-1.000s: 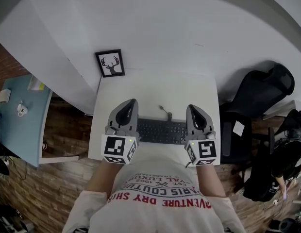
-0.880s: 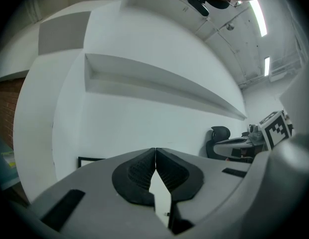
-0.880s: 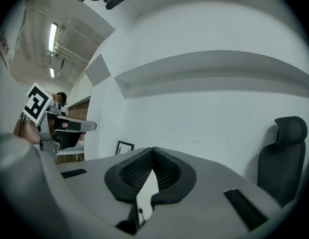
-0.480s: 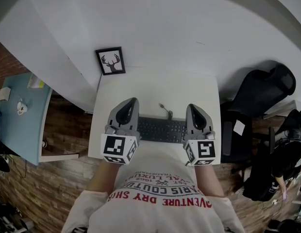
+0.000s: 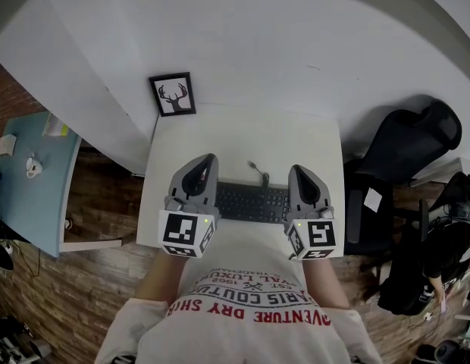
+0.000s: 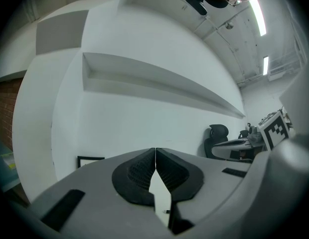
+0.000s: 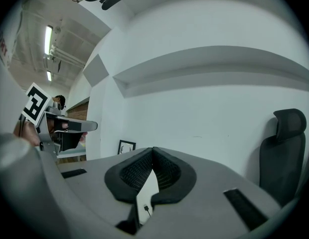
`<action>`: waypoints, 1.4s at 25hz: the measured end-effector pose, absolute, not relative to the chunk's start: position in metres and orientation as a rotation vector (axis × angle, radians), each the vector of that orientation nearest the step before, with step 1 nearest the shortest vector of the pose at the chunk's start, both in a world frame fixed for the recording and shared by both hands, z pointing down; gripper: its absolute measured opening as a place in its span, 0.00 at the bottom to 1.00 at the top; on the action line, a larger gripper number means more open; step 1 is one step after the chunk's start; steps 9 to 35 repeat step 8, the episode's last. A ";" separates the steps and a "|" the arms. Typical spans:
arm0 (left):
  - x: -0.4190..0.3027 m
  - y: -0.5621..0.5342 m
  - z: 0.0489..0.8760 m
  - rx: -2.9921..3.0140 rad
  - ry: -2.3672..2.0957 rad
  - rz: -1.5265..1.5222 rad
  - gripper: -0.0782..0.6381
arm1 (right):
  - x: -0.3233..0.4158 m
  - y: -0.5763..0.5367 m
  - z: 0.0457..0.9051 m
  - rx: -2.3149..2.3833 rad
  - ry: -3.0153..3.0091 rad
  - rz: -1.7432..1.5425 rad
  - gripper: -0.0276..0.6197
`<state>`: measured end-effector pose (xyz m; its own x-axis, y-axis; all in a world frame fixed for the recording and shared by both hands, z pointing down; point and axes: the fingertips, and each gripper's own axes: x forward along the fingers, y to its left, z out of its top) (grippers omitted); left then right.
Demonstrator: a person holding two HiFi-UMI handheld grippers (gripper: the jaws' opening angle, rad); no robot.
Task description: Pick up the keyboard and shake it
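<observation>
While pressed together tip to tip, fingers [image 6: 139, 171] pinching nothing on left gripper [image 5: 207, 162]; same on right gripper [image 5: 298, 171], shut and empty. Poised over left and right ends of black keyboard [image 5: 252, 204], flat at lower centre of frame near front edge of white table [image 5: 242, 139]. Cannot tell if touching it. Cable [image 5: 258, 173] off keyboard's top edge. Framed deer picture [image 5: 173, 97] upper left of table; black office chair [image 5: 405, 146] at right.

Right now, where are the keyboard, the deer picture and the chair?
keyboard [image 5: 252, 203], head view, middle keys.
deer picture [image 5: 173, 97], head view, centre of frame.
chair [image 5: 404, 149], head view, its backrest.
</observation>
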<state>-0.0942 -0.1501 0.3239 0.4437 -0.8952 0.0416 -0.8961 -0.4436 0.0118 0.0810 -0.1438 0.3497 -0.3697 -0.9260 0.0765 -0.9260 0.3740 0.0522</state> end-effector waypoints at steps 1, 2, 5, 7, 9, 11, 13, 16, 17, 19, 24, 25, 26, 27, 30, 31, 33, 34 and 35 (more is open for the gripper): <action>-0.095 -0.150 0.324 2.642 -1.641 0.046 0.15 | 0.082 -0.144 0.350 1.713 -2.528 0.010 0.08; -0.095 -0.149 0.325 2.642 -1.643 0.048 0.15 | 0.083 -0.143 0.351 1.718 -2.527 0.014 0.08; -0.097 -0.150 0.326 2.636 -1.654 0.059 0.15 | 0.085 -0.143 0.352 1.724 -2.509 -0.006 0.08; -0.098 -0.151 0.327 2.625 -1.665 0.064 0.15 | 0.086 -0.143 0.353 1.724 -2.502 -0.019 0.08; -0.099 -0.152 0.328 2.619 -1.671 0.066 0.15 | 0.086 -0.143 0.353 1.724 -2.500 -0.024 0.08; -0.099 -0.152 0.328 2.619 -1.671 0.066 0.15 | 0.086 -0.143 0.353 1.724 -2.500 -0.024 0.08; -0.099 -0.152 0.328 2.619 -1.671 0.066 0.15 | 0.086 -0.143 0.353 1.724 -2.500 -0.024 0.08; -0.099 -0.152 0.328 2.619 -1.671 0.066 0.15 | 0.086 -0.143 0.353 1.724 -2.500 -0.024 0.08; -0.099 -0.152 0.328 2.619 -1.671 0.066 0.15 | 0.086 -0.143 0.353 1.724 -2.500 -0.024 0.08; -0.099 -0.152 0.328 2.619 -1.671 0.066 0.15 | 0.086 -0.143 0.353 1.724 -2.500 -0.024 0.08; -0.099 -0.152 0.328 2.619 -1.671 0.066 0.15 | 0.086 -0.143 0.353 1.724 -2.500 -0.024 0.08; -0.099 -0.152 0.328 2.619 -1.671 0.066 0.15 | 0.086 -0.143 0.353 1.724 -2.500 -0.024 0.08; -0.099 -0.152 0.328 2.619 -1.671 0.066 0.15 | 0.086 -0.143 0.353 1.724 -2.500 -0.024 0.08; -0.099 -0.152 0.328 2.619 -1.671 0.066 0.15 | 0.086 -0.143 0.353 1.724 -2.500 -0.024 0.08; -0.099 -0.152 0.328 2.619 -1.671 0.066 0.15 | 0.086 -0.143 0.353 1.724 -2.500 -0.024 0.08; -0.099 -0.152 0.328 2.619 -1.671 0.066 0.15 | 0.086 -0.143 0.353 1.724 -2.500 -0.024 0.08; -0.099 -0.152 0.328 2.619 -1.671 0.066 0.15 | 0.086 -0.143 0.353 1.724 -2.500 -0.024 0.08; -0.099 -0.152 0.328 2.619 -1.671 0.066 0.15 | 0.086 -0.143 0.353 1.724 -2.500 -0.024 0.08; -0.099 -0.152 0.328 2.619 -1.671 0.066 0.15 | 0.086 -0.143 0.353 1.724 -2.500 -0.024 0.08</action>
